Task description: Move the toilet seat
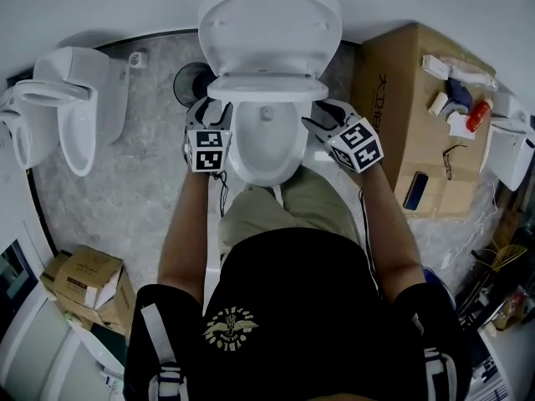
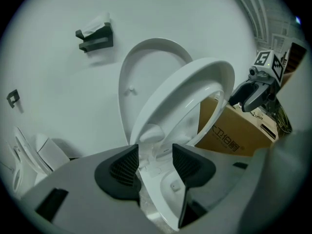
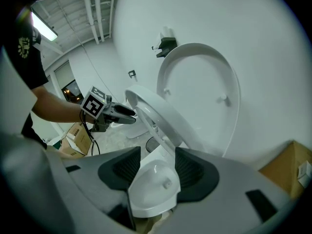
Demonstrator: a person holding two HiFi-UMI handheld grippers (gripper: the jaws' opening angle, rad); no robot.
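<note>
A white toilet stands against the wall with its lid (image 1: pixel 267 19) upright. The seat ring (image 1: pixel 267 86) is tilted about halfway up over the bowl (image 1: pixel 263 149). My left gripper (image 1: pixel 209 115) is at the seat's left edge and my right gripper (image 1: pixel 328 125) at its right edge. In the right gripper view the left gripper (image 3: pixel 117 115) has its tips against the seat's rim (image 3: pixel 161 116). In the left gripper view the open jaws (image 2: pixel 155 152) frame the seat (image 2: pixel 195 96), with the right gripper (image 2: pixel 251 94) beside its far edge. The right gripper (image 3: pixel 157 155) is open over the bowl.
A second toilet (image 1: pixel 75 107) stands at the left. A big cardboard box (image 1: pixel 418 115) with small items on top is right of the toilet. A smaller box (image 1: pixel 88 278) lies at the lower left. A paper holder (image 2: pixel 95 35) is on the wall.
</note>
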